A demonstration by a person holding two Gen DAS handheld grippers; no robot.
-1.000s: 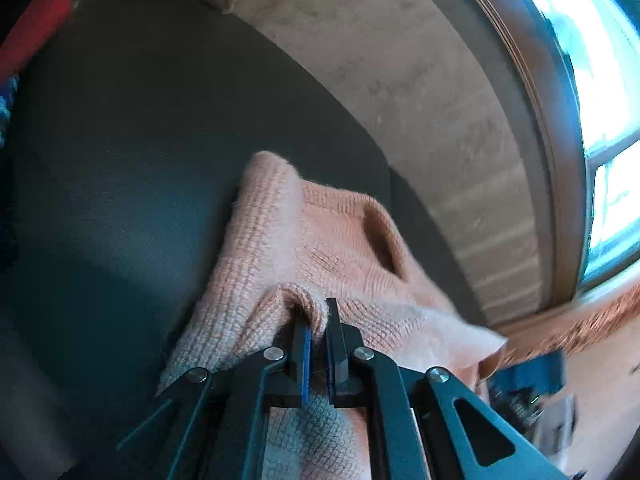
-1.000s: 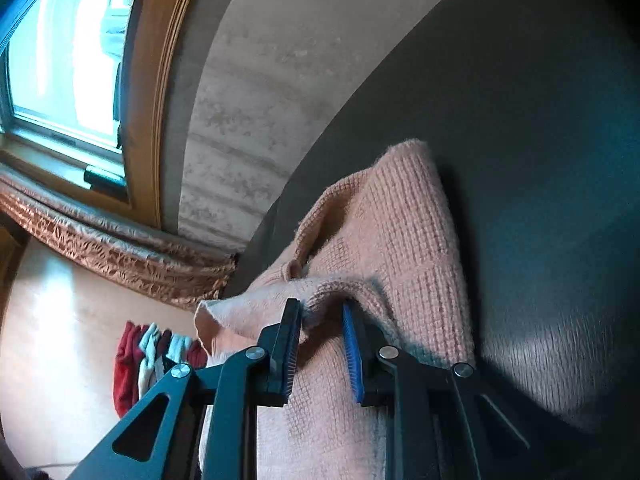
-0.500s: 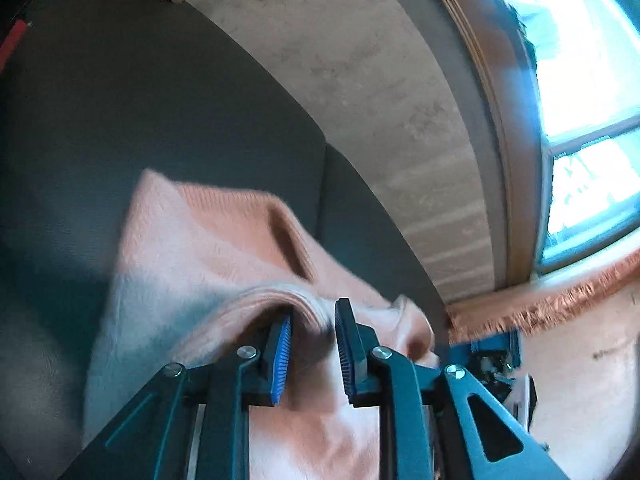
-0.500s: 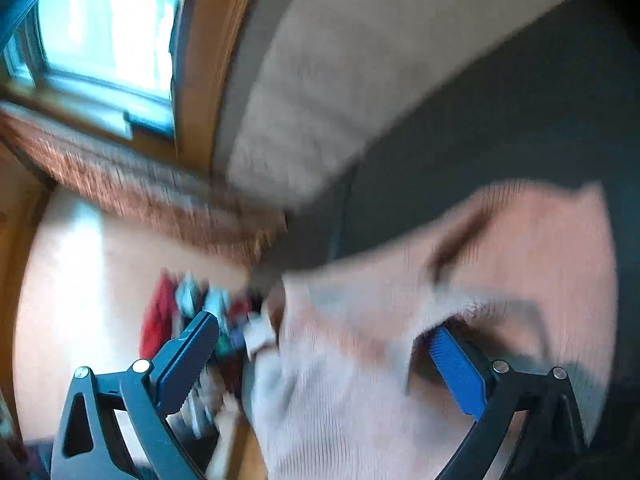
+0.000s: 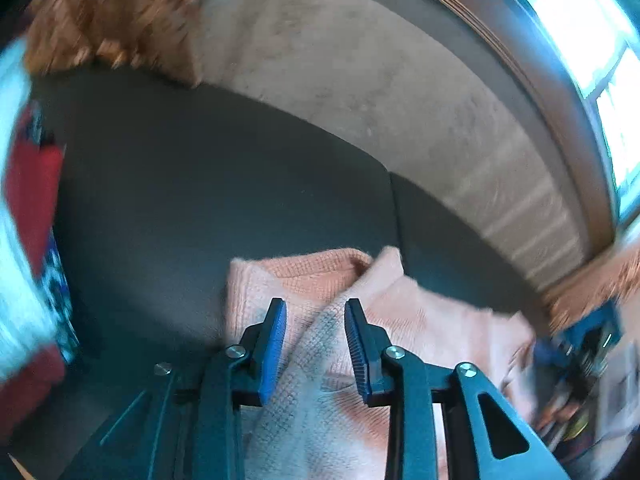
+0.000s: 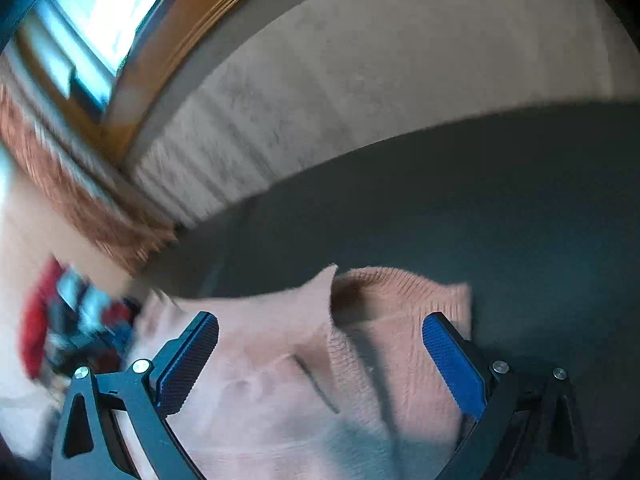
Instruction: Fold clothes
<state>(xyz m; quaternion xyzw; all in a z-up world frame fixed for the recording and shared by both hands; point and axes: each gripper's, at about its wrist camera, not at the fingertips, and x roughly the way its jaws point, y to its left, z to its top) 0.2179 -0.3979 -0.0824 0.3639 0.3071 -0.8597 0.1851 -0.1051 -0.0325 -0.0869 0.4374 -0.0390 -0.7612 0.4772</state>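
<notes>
A pink knitted sweater (image 5: pixel 420 316) lies folded on the dark sofa seat (image 5: pixel 200 208), its neck opening turned toward the backrest. My left gripper (image 5: pixel 314 320) hovers just over the sweater's near part, open, blue pads apart, with a fold of knit showing between them but not pinched. In the right wrist view the same sweater (image 6: pixel 384 360) fills the lower middle. My right gripper (image 6: pixel 320 336) stands wide open above it, nothing between its fingers. The view is motion-blurred.
Behind the seat rises a pale striped backrest (image 5: pixel 360 92), with a window (image 6: pixel 100 20) beyond it. A fringed brown throw (image 6: pixel 80 200) hangs at the sofa's end. Red and blue clothes (image 6: pixel 52 320) lie in a blurred heap on the floor. Red fabric (image 5: pixel 28 200) sits at the left edge.
Both grippers let go of the sweater: the left opened from shut on a fold, the right spread wide. The sweater dropped flat on the seat and both cameras pulled back.
</notes>
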